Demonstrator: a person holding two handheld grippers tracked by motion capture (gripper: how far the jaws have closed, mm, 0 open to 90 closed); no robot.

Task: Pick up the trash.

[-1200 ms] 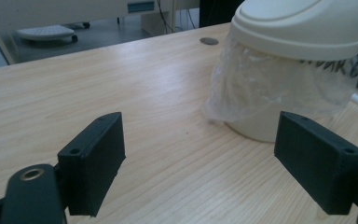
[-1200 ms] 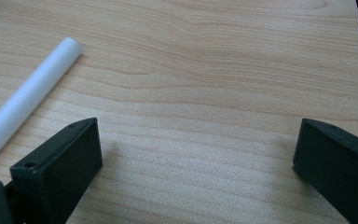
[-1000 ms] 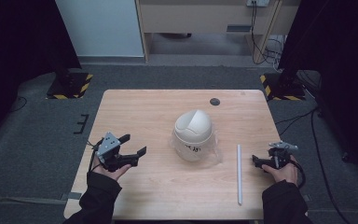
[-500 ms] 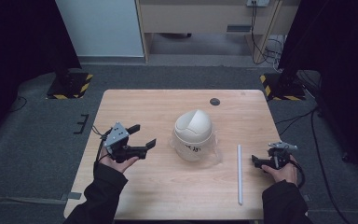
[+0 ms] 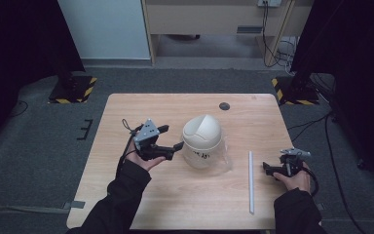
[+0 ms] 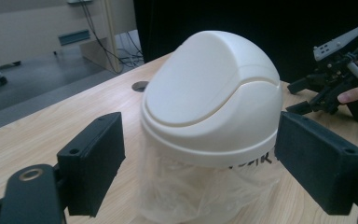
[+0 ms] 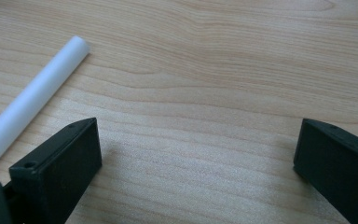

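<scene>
Cream plastic, smooth and matte, forms the domed swing-lid bin that stands near the middle of the pale wood-grain table; below its rounded cap a thin clear plastic liner crinkles out around the base. Black handwriting runs along the cap's lower edge, but I cannot read it (my own jaw covers part of it in my left gripper view). My left gripper hangs just beside the bin on its left side, jaws spread wide with nothing between them; seen along those blocky black jaws, the bin sits framed in the gap without touching either pad. My right gripper rests low near the table's right edge, well apart from the bin, jaws likewise wide open over bare wood. A slim white plastic rod lies flat between the bin and my right hand, running lengthwise toward me; in my right gripper view its rounded end shows and the rest is cut off at the frame's left edge. A small dark round disc sits on the table's far side, too small to make out.
</scene>
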